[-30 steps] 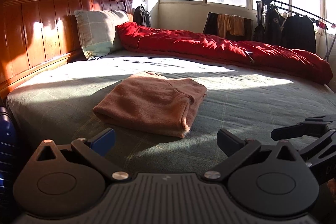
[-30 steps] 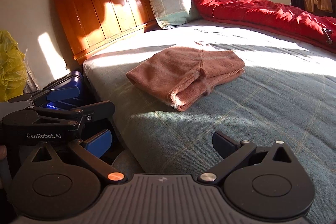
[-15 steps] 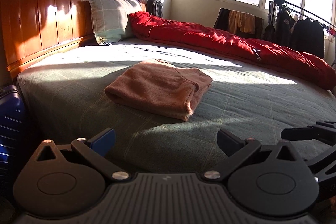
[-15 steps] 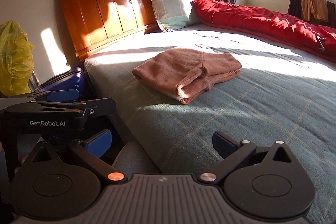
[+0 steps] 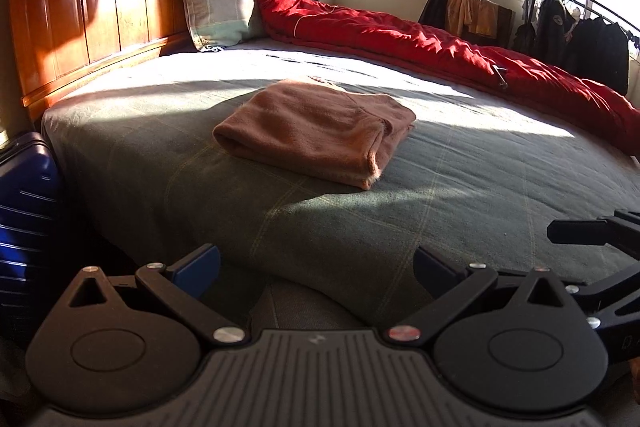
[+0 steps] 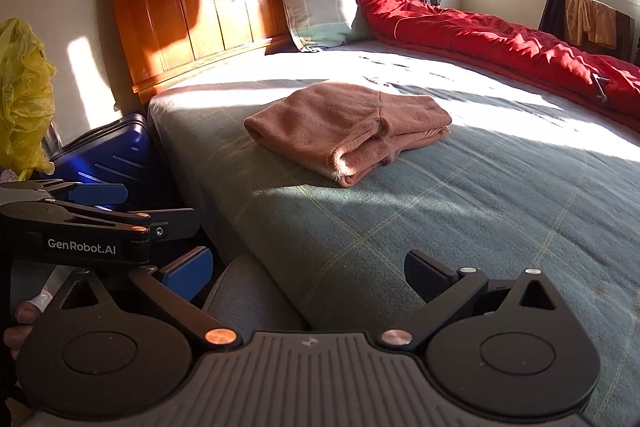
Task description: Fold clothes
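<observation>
Brown folded sweater (image 5: 316,131) lies on the green bed (image 5: 460,195); both the left hand-held gripper (image 5: 316,269) and right hand-held gripper (image 6: 308,275) are wide apart, holding nothing

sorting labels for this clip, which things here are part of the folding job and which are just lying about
Part of the job:
brown garment, folded on the bed
left tool, open
right tool, open

Just lying about:
red quilt
pillow
blue suitcase
yellow bag
hanging clothes
</observation>
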`<state>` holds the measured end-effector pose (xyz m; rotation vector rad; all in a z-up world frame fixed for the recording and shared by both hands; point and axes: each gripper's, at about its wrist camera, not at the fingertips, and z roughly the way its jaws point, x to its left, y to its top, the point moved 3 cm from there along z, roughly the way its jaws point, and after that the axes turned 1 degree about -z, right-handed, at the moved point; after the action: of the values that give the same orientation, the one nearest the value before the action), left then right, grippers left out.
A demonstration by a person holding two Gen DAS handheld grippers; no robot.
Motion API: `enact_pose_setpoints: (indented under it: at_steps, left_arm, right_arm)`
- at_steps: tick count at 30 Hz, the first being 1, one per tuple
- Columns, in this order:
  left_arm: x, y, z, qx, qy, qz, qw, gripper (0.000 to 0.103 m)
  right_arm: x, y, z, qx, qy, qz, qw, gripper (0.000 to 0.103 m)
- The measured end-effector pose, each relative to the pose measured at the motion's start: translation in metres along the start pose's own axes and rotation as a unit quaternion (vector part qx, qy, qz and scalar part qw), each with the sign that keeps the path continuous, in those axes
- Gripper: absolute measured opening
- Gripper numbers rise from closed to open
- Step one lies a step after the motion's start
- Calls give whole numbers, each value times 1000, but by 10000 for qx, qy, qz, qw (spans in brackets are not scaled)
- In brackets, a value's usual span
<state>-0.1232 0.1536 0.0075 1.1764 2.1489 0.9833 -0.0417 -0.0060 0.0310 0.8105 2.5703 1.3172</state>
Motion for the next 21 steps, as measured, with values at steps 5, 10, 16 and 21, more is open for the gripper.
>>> enact_pose_setpoints:
  at_steps: [5,10,16,21]
  left_arm:
    - [1,-1,3,123,77,-12,9999,103]
    - [3,-1,3,123,73,-69,9999,103]
    - [2,-2,7,197,-29,-132,9997,103]
    - [1,-4,7,187,25,-79,9998,103]
  right_arm:
    - [2,-1,0,20,-44,-37,10000,103]
    - [0,-2,0,25,-78,-1,10000,103]
    - [0,-2,1,39,-72,-3,10000,103]
    - [-1,-3,3,53,-72,15,10000,103]
